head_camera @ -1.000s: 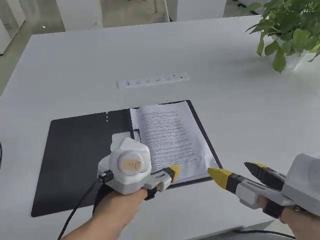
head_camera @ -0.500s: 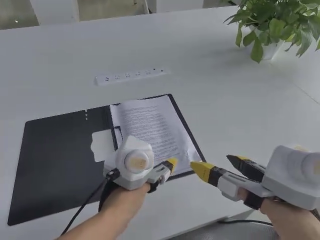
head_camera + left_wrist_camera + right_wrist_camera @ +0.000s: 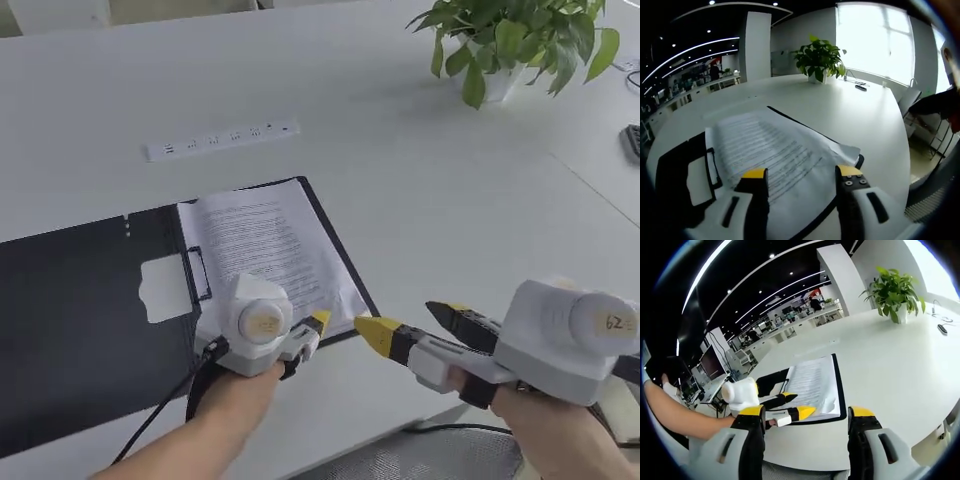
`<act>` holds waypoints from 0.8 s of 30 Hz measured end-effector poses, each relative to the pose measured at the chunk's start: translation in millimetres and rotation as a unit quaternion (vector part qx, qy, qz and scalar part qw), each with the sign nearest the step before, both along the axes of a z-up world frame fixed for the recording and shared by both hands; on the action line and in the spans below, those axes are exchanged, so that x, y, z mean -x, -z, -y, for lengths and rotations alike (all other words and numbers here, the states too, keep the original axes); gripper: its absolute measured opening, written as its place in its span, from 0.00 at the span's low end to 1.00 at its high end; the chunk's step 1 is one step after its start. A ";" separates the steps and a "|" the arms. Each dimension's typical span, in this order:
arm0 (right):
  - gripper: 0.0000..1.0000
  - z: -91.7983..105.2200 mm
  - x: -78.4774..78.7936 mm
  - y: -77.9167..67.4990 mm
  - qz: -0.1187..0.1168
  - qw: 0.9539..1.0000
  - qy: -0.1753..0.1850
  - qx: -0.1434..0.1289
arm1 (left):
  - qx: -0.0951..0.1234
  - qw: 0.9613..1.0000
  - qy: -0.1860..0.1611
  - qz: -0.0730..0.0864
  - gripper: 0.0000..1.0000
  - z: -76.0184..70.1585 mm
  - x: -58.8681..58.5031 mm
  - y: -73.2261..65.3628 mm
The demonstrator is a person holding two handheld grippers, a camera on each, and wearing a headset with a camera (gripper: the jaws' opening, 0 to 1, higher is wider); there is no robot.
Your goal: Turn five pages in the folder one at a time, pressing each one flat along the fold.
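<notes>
A black folder (image 3: 70,310) lies open on the white table, with a stack of printed pages (image 3: 262,245) clipped on its right half. My left gripper (image 3: 312,332) hovers over the pages' near edge, jaws open, the printed sheet (image 3: 775,155) showing between them. That sheet's near right corner (image 3: 850,150) is slightly curled. My right gripper (image 3: 412,322) is open just off the folder's near right corner, above bare table, with nothing between its fingers. In the right gripper view the folder (image 3: 837,390) and the left gripper (image 3: 782,405) lie straight ahead of the right gripper (image 3: 806,411).
A white power strip (image 3: 220,138) lies beyond the folder. A potted plant (image 3: 505,40) stands at the far right, with a small dark object (image 3: 632,140) near the right edge. The table's near edge runs just below the grippers.
The head camera has swung right, so the folder sits further left in view. The gap between the two grippers has narrowed a little. Both stay open near the page's lower right corner.
</notes>
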State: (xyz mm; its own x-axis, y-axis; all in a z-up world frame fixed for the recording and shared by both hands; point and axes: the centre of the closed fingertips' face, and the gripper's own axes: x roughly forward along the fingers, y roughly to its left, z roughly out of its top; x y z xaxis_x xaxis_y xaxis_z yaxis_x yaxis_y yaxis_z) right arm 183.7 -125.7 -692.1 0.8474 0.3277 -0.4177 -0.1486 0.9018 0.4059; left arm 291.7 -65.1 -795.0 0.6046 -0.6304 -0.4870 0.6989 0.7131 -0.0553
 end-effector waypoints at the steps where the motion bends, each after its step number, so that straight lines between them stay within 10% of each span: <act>1: 0.66 0.7 0.0 0.8 -0.001 1.000 0.001 0.000 | 0.003 1.000 -0.002 -0.002 0.53 1.1 -1.0 1.1; 15: 0.65 -1.8 -9.8 8.3 -0.007 1.000 -0.003 -0.002 | -0.006 1.000 0.004 0.031 0.53 7.2 -2.5 12.9; 24: 0.65 -4.7 -19.3 13.1 -0.014 1.000 -0.013 -0.001 | -0.002 0.999 0.020 0.047 0.31 8.5 -1.7 13.0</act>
State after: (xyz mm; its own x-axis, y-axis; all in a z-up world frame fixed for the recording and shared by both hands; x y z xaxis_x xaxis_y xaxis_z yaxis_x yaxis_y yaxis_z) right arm 203.0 -121.0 -705.1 0.8270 0.3498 -0.4401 -0.1605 0.8972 0.4114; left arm 293.4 -73.6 -808.1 0.6220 -0.6532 -0.4318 0.7289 0.6845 0.0144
